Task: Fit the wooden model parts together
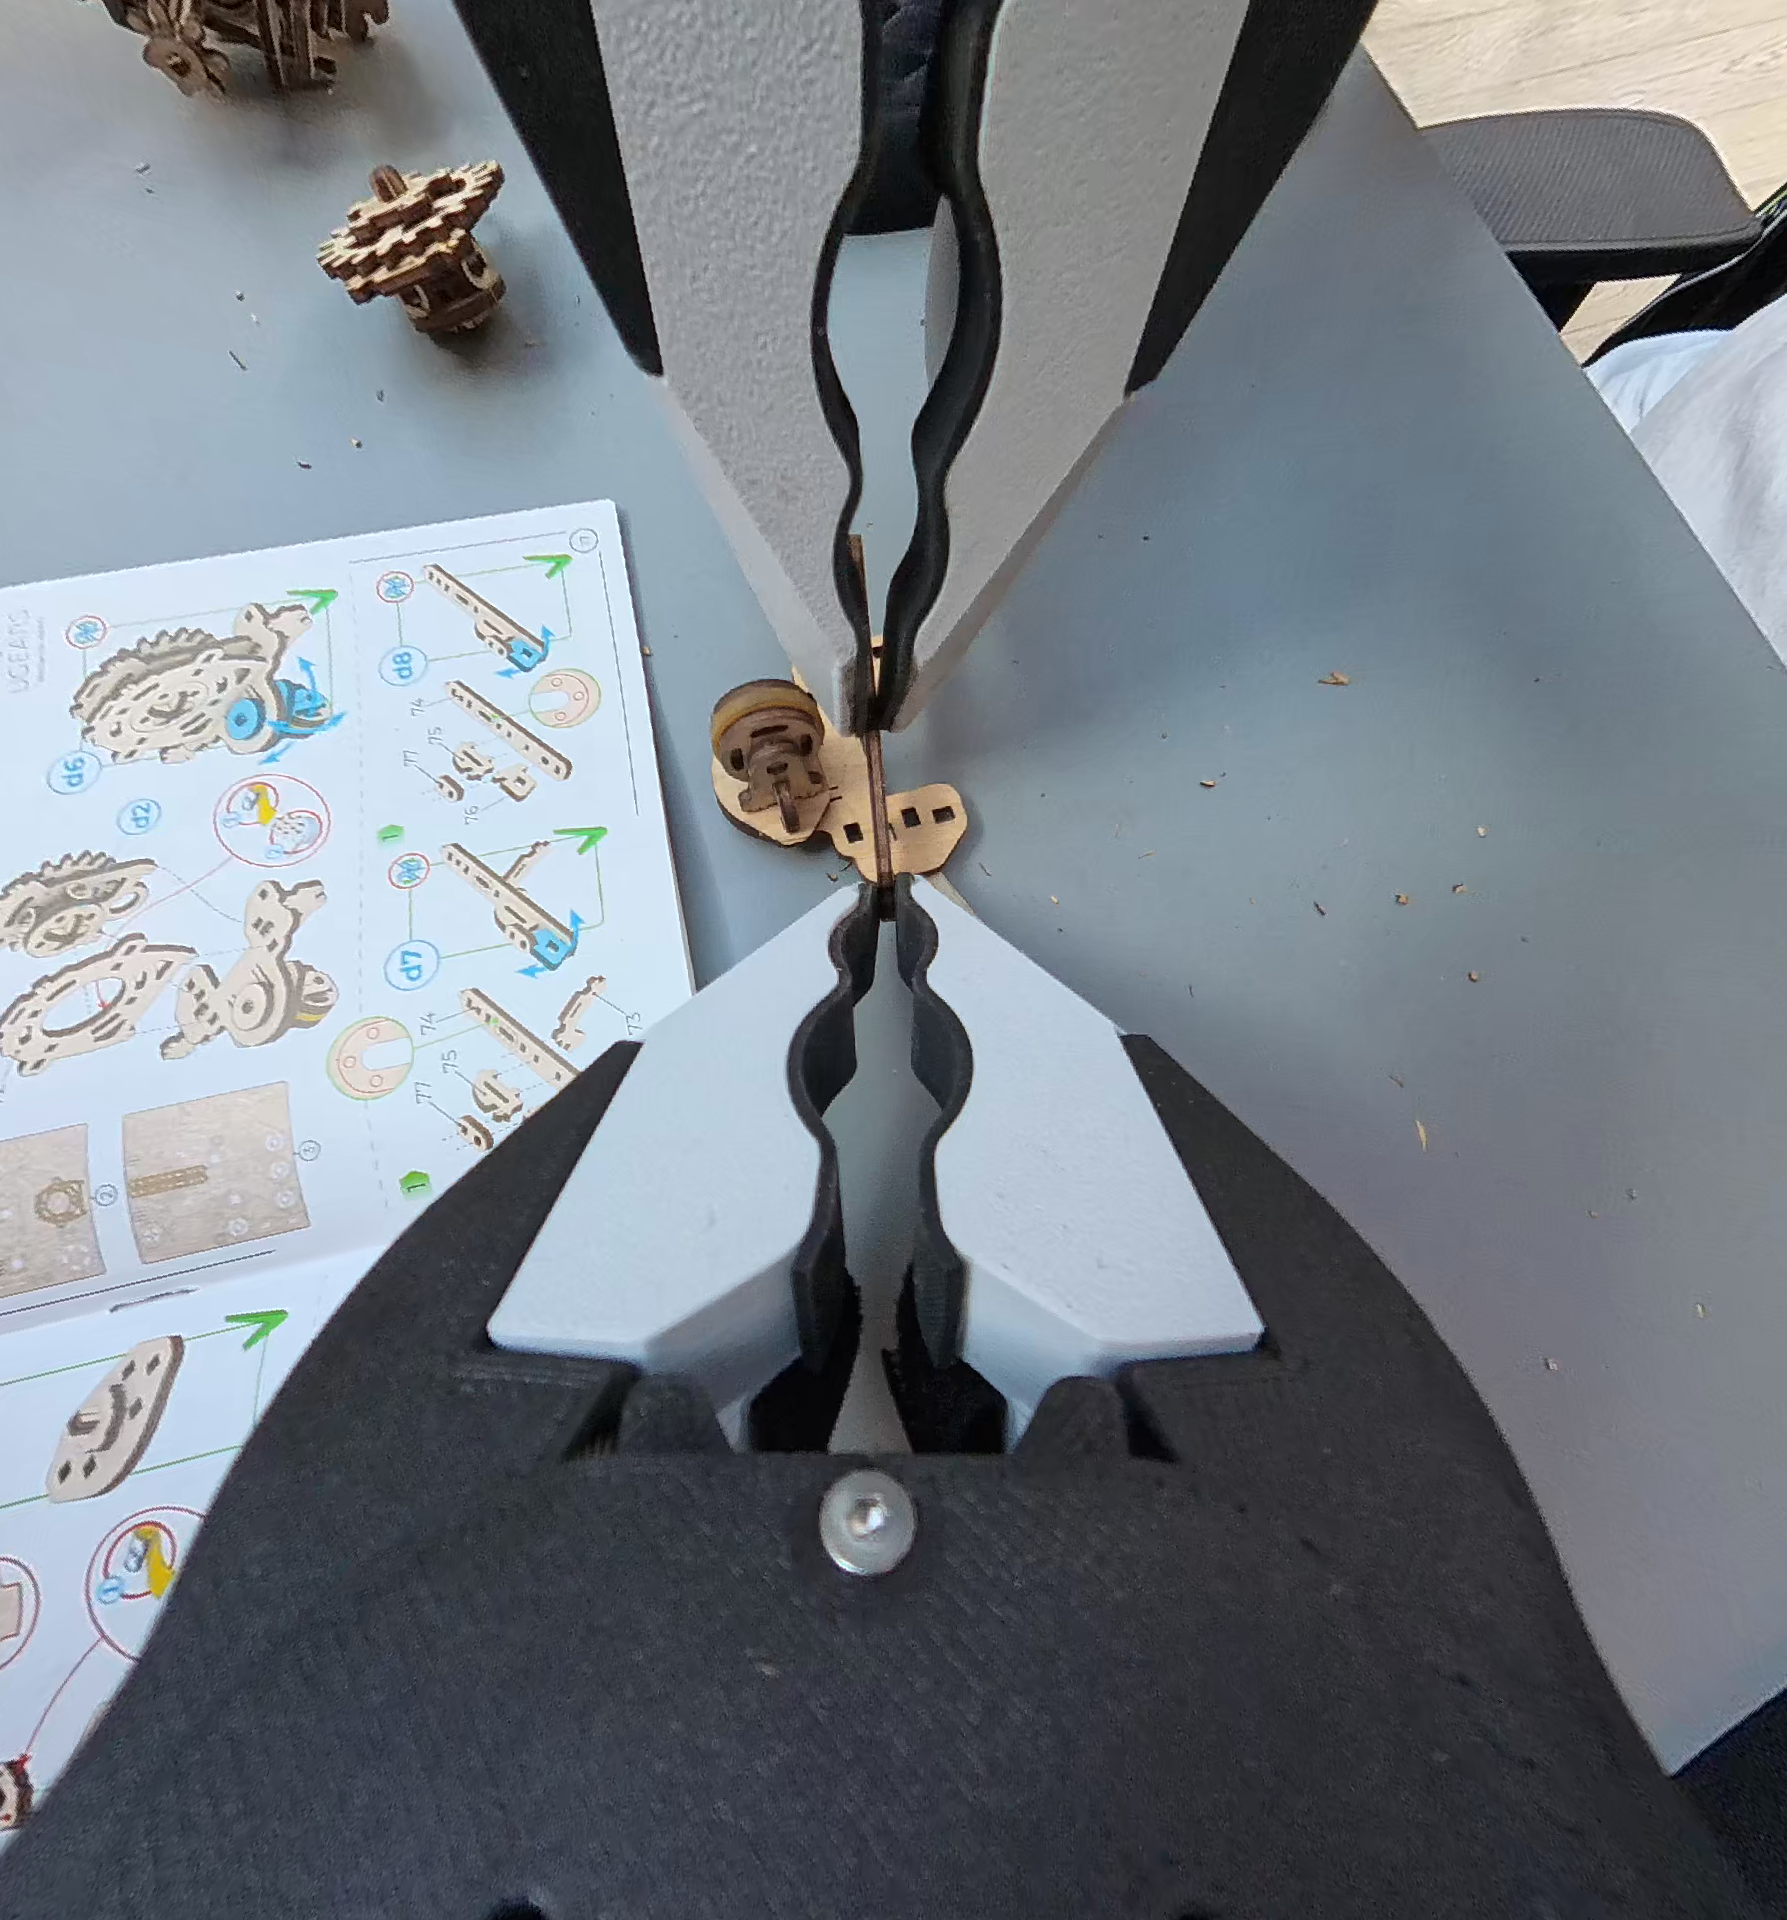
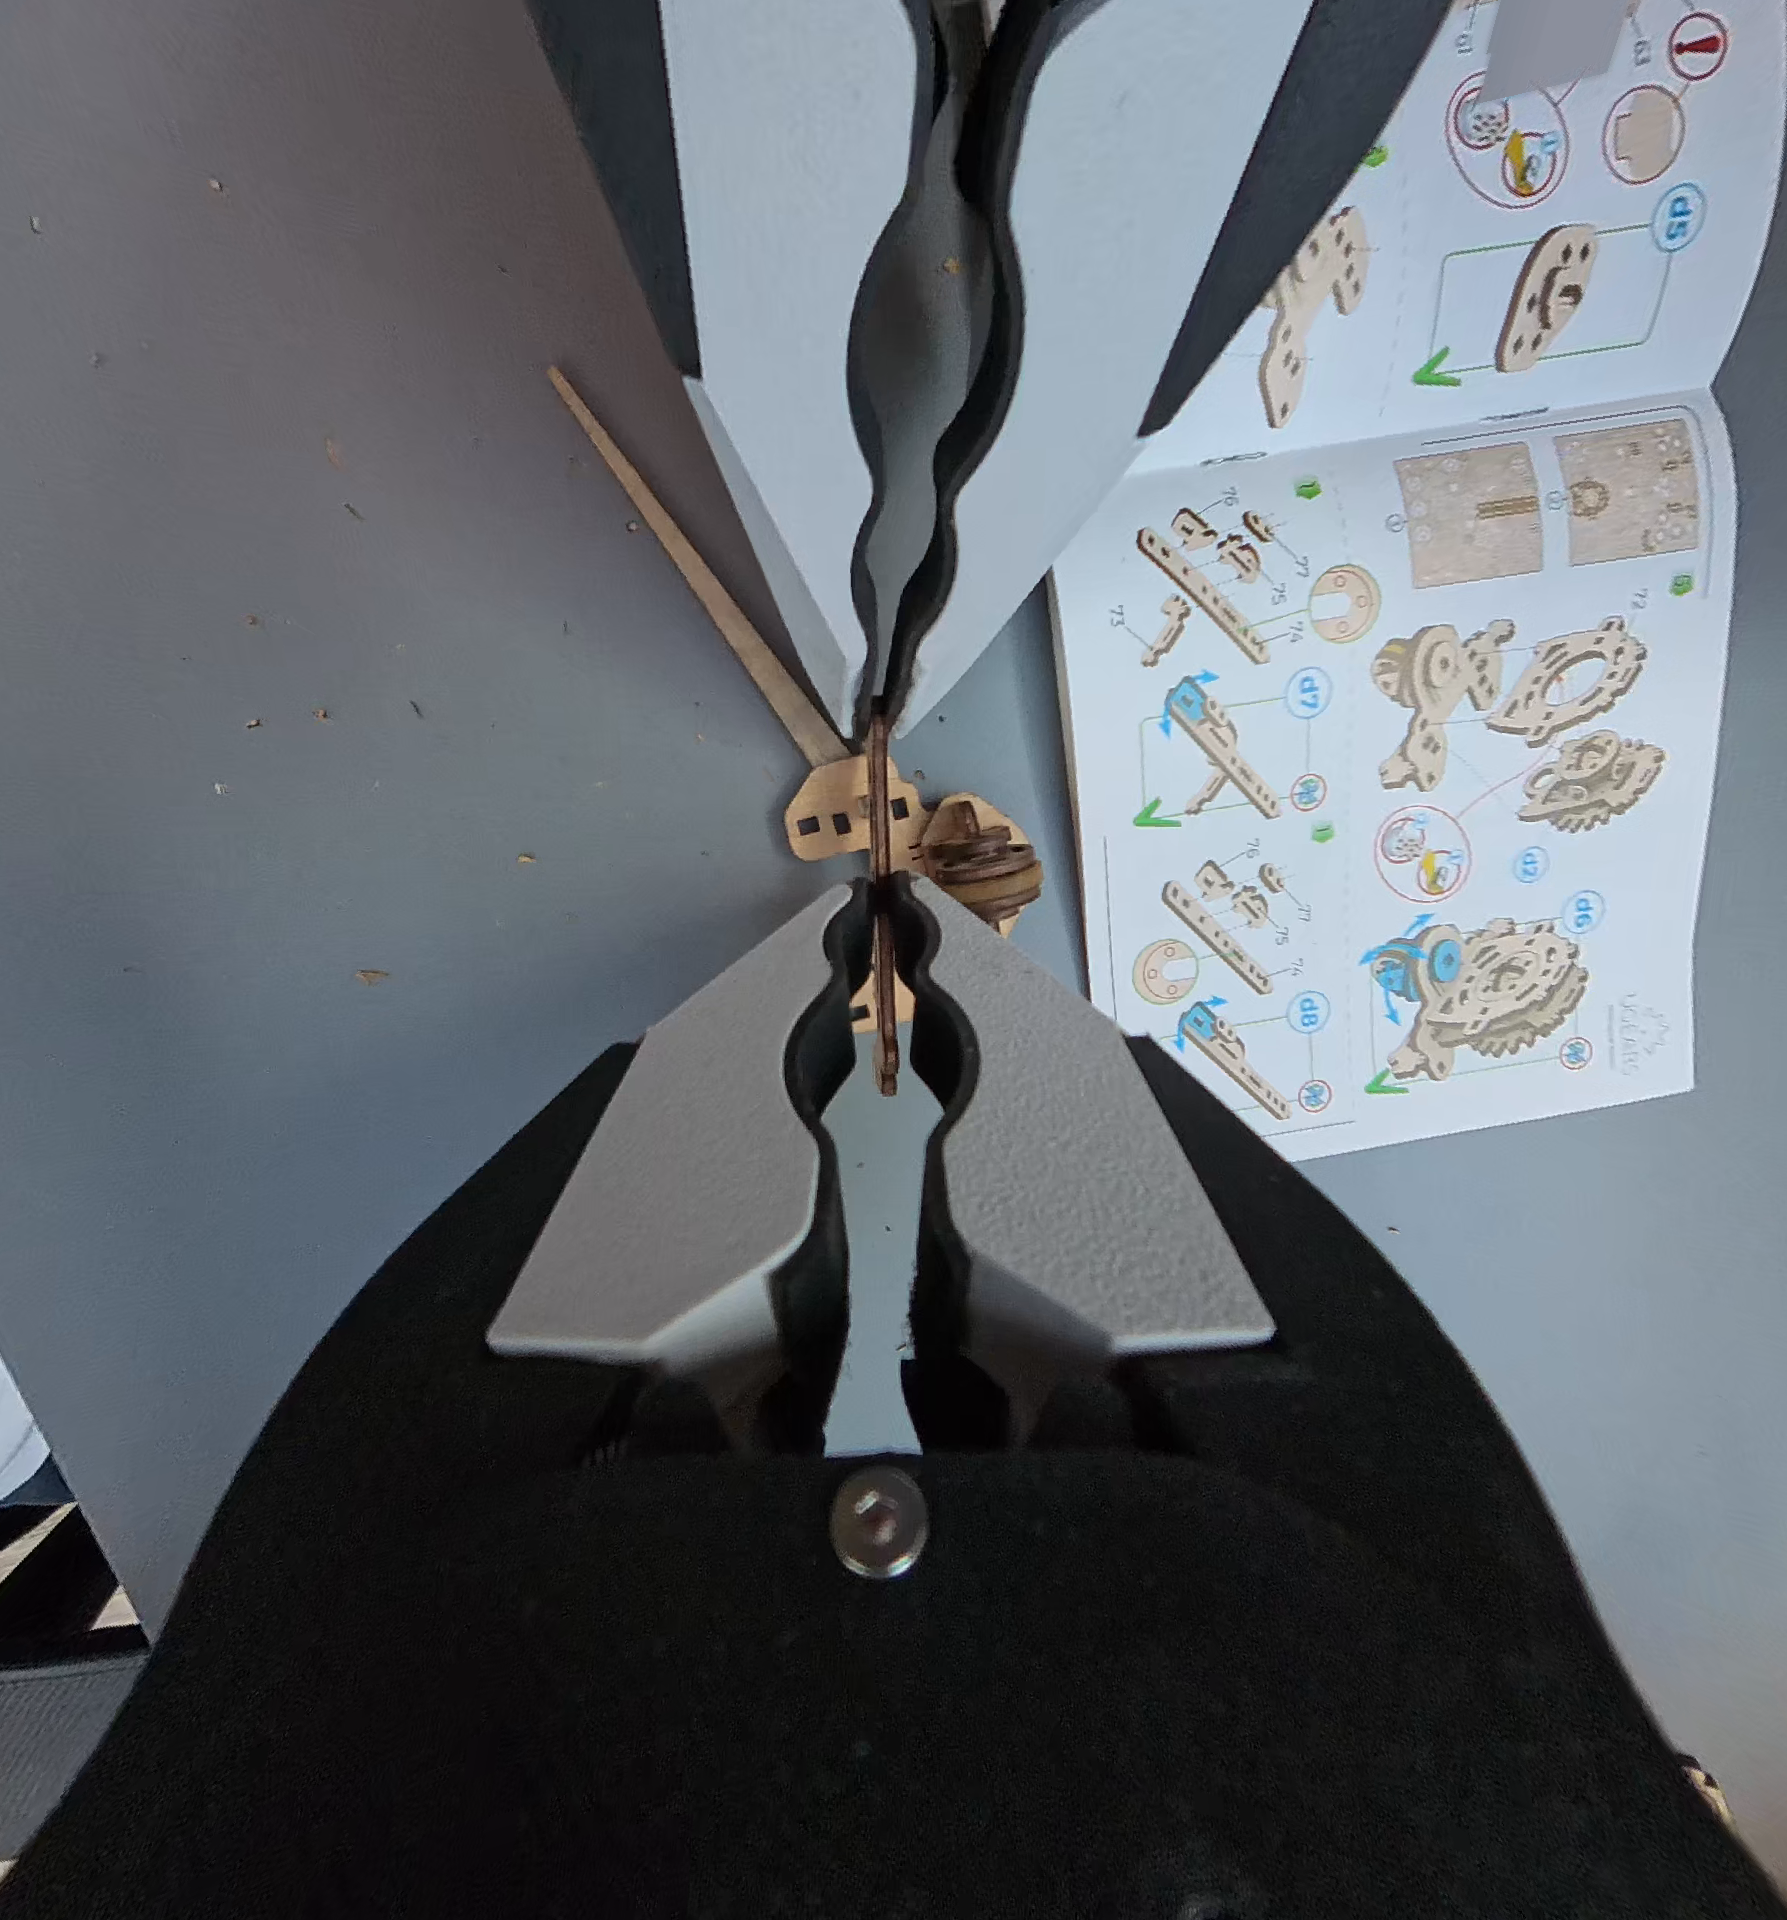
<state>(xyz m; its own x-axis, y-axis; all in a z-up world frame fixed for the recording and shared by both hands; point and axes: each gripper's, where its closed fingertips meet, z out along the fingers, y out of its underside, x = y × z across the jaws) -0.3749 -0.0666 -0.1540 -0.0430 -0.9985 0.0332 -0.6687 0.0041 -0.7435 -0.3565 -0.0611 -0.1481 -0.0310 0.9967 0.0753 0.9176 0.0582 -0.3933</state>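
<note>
A thin wooden plate (image 1: 876, 805) stands edge-on between the two grippers, which meet tip to tip above the grey table (image 1: 1284, 831). A pale flat part with square holes (image 1: 920, 821) and a small wooden wheel unit (image 1: 769, 748) sit across it. My left gripper (image 1: 876, 902) is shut on the near end of the plate. My right gripper (image 1: 873, 717) comes from the far side and is shut on the other end. In the right wrist view the plate (image 2: 876, 810) runs back between the right gripper's (image 2: 878, 896) pads, and the left gripper (image 2: 876, 717) pinches it opposite.
An open instruction booklet (image 1: 297, 831) lies left of the parts and shows in the right wrist view (image 2: 1388, 727). Two built gear assemblies (image 1: 416, 249) stand at the far left. A wooden stick (image 2: 681, 561) lies on the table. Wood chips (image 1: 1336, 681) are scattered about. The table edge and a chair (image 1: 1595, 197) are at the right. Only a small space, under 4 cm, lies between the two pairs of fingers.
</note>
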